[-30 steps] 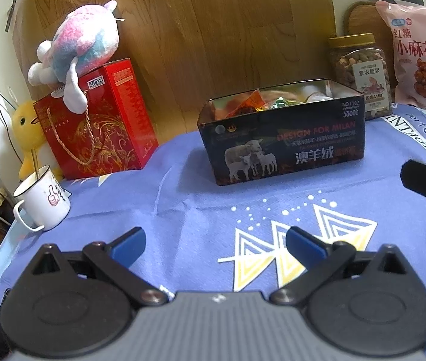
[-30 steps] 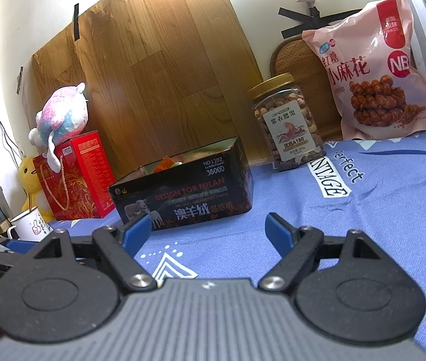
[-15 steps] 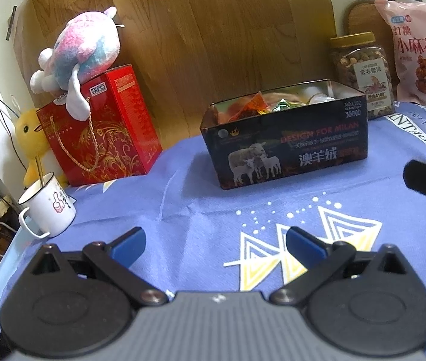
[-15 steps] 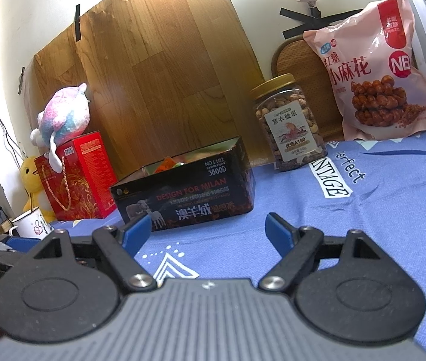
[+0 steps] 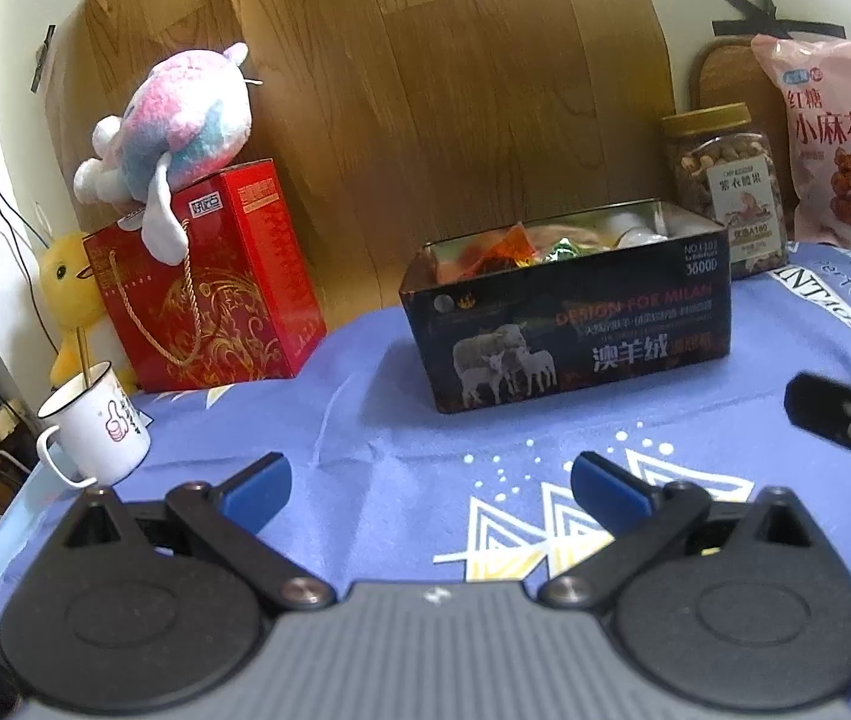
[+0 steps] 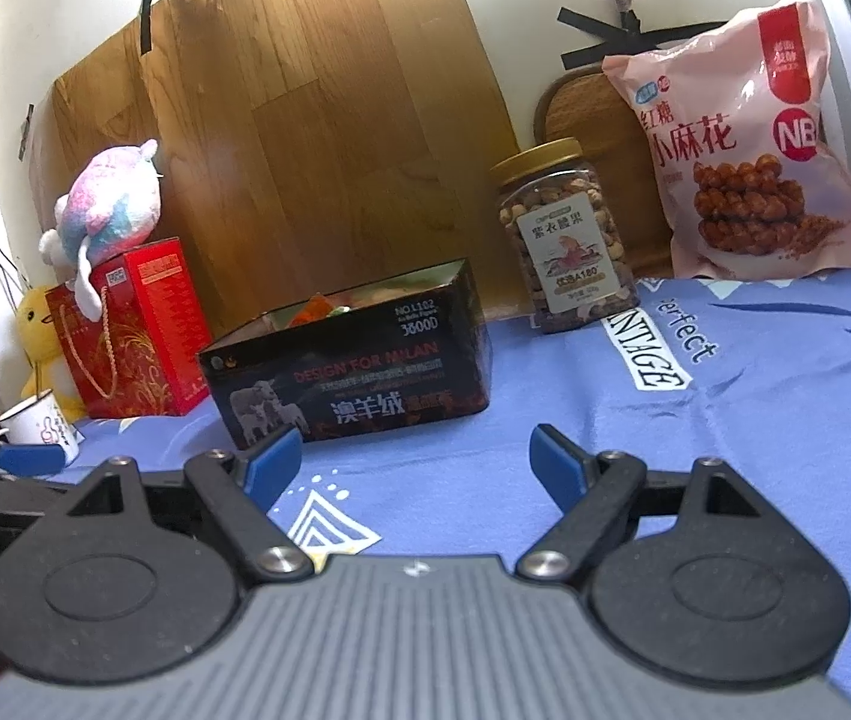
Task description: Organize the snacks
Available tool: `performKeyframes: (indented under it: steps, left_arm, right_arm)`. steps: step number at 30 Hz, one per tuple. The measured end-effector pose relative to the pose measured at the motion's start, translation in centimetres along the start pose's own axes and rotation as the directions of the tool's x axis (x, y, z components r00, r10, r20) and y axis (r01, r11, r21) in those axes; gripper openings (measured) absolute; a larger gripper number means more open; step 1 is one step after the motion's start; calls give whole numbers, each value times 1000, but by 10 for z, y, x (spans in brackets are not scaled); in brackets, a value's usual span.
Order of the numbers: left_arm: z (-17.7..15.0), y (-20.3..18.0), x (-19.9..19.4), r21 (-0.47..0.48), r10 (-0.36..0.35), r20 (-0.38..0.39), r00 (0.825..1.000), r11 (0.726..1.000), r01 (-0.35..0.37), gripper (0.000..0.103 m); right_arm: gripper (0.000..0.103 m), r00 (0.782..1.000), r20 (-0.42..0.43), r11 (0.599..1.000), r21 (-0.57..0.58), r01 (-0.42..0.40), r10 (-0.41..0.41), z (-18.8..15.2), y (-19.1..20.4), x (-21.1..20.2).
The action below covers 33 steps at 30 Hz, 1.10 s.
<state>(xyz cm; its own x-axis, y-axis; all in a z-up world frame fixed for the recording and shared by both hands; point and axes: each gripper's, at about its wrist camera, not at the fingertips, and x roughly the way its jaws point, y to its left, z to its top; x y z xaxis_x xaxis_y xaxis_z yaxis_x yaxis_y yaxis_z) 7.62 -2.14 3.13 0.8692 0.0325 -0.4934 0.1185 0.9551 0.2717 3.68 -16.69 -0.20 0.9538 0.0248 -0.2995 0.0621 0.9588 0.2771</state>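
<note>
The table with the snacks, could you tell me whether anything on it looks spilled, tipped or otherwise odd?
Nothing looks spilled or damaged. The black box sits open with wrapped snacks inside, the nut jar stands upright with its lid on, and the pink snack bag leans sealed against the wall. The only oddity: a plush toy slumps atop the red gift box.

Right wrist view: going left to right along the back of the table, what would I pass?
White enamel mug → red gift box → black open tin with sheep picture → clear nut jar with gold lid → pink snack bag.
</note>
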Motion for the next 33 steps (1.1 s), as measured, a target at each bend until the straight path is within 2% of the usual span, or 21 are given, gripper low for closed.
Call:
performKeyframes:
  steps: [2,8,13,18,23,27,30,33]
  left_arm:
    - [1,6,-6,-9,2,16,1000,1000,-2,103]
    - [2,15,-18,-19,13,34,999,1000,-13,103]
    - [5,16,-21,-5,1,19,1000,1000,-1,103]
    - [8,22,-36,-34,-32,28,999,999,33,103]
    - [6,20,-39,-3,-19,24,1000,1000,19,103]
    - [8,21,-42,-23,-27,22,999,999,28,103]
    - [9,19,-42,-20,-59,8,998,998,59,103]
    - [13,18,-38,-34,-132,-27,991,991,131,103]
  right_arm:
    - [85,999,-14,999,-6,31,-31,1,2,-5]
    - [86,999,-14,999,-12,46,-46,8,6,-33]
    - [87,1000,8,1000,-24,18,-18,12,15,-48]
    - [87,1000,10,1000,-20,15,-15,12,20,-59]
    - [88,1000,1,999,43,-25,25,8,18,-64]
    - [88,999,19,999,32,-33,32,9,22,-70]
    - [88,998,30,998,34,-49,48,9,22,-76]
    - [88,998,47,999,19,-39,38,7,23,-80]
